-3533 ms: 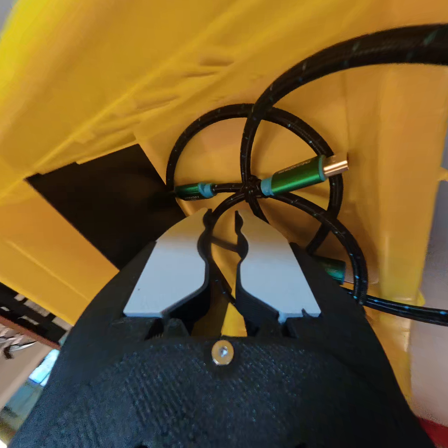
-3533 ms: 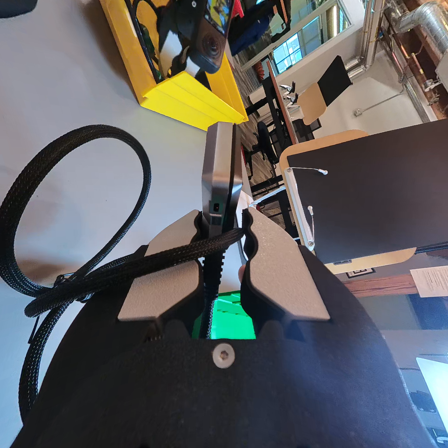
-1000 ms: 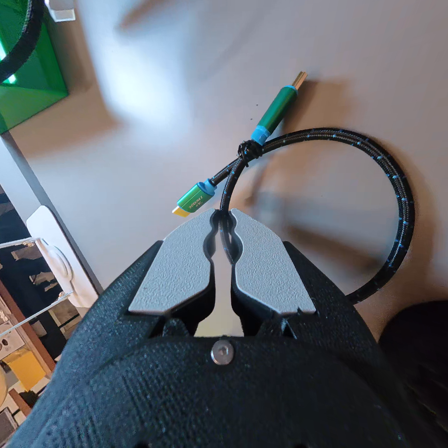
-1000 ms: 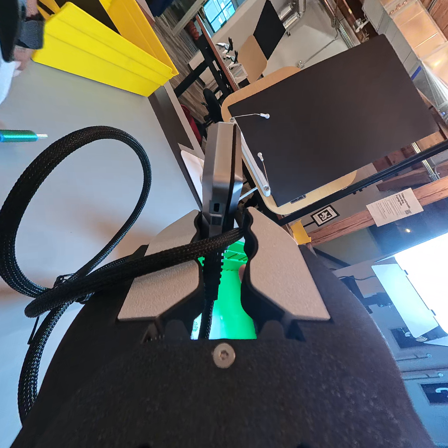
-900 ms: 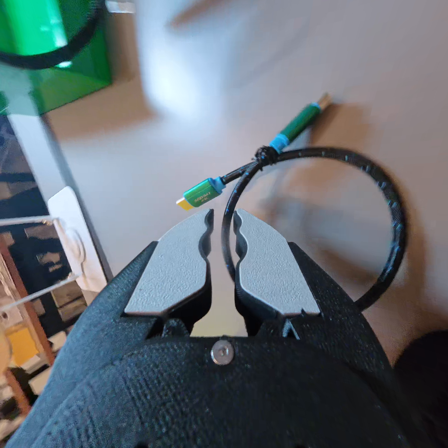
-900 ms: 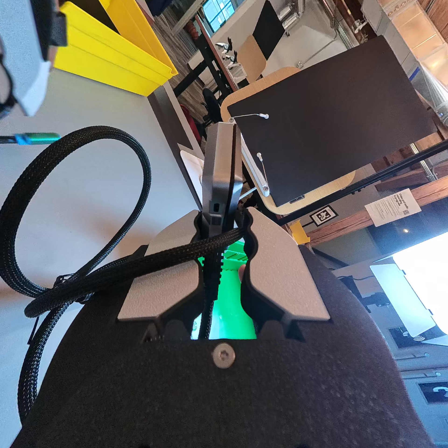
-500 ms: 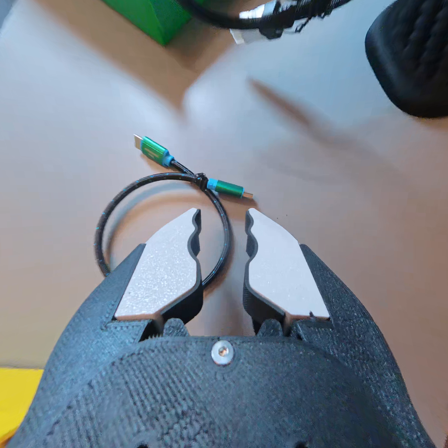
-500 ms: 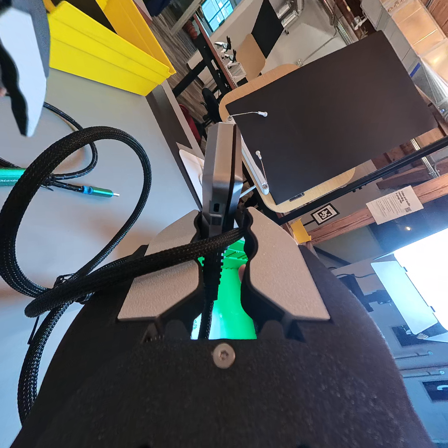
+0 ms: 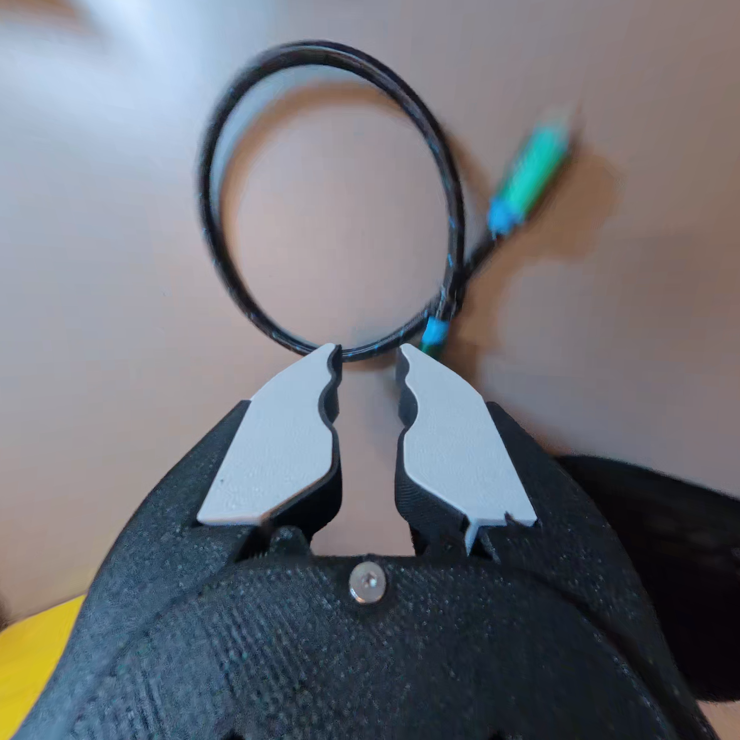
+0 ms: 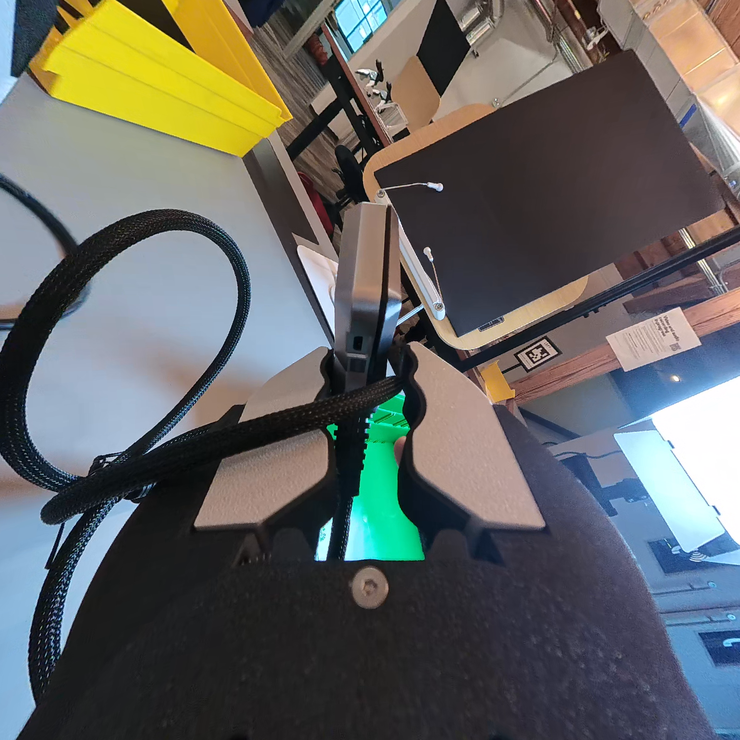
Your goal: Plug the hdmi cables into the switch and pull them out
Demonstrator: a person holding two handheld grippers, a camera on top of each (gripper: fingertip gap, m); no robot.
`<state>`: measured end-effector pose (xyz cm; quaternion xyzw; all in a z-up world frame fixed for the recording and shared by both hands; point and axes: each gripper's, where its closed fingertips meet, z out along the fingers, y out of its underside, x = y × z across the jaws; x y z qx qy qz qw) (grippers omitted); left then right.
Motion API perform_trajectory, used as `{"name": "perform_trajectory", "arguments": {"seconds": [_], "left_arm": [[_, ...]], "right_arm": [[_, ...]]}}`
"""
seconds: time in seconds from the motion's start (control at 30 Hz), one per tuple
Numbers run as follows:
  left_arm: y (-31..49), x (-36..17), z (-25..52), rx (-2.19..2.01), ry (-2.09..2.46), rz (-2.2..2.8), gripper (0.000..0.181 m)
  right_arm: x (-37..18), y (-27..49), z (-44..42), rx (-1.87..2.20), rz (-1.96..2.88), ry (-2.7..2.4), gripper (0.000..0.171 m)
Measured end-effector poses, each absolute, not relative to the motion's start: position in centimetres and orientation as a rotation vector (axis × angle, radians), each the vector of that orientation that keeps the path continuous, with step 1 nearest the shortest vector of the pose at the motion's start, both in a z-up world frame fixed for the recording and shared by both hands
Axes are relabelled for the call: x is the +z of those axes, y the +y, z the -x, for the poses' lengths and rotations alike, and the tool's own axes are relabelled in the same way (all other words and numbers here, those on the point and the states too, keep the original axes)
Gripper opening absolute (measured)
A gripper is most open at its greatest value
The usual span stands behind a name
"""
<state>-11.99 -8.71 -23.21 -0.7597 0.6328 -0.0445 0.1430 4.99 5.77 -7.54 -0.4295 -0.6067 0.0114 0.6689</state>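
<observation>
Now my left tool (image 9: 368,354) stands apart and empty over the bench (image 9: 120,240), its fingers spread moderately wide. A second ago it was pinching the thin HDMI cable (image 9: 248,312); that cable has since been let go and lies loose on the bench as a tied loop. The near arc of the loop runs just past my fingertips, and one green plug (image 9: 532,160) points away to the right, while the other sits just beyond my right finger. The picture is smeared, so I read the tool as moving.

Further right, my right tool (image 10: 366,362) has not changed: its fingers are closed on the lower end of the grey switch (image 10: 362,288), held on edge above the bench, with a small port facing me. A thick braided cable (image 10: 132,320) loops out to the left and crosses the left finger.

So I judge the cable is fetched and delivered; next I must regrasp it by a plug, not the cord, to plug it into the switch.
</observation>
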Motion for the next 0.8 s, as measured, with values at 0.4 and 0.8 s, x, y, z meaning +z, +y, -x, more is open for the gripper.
{"name": "perform_trajectory", "arguments": {"seconds": [0.4,0.8], "left_arm": [[-13.9,-22.3,8.4,-0.412,2.001,1.937,0.044],[-15.5,-24.0,11.3,0.139,2.706,1.471,0.049]], "right_arm": [[-7.8,5.5,-4.6,0.044,0.970,-1.374,0.032],[-9.0,5.5,-4.1,0.055,0.982,-1.414,0.032]]}}
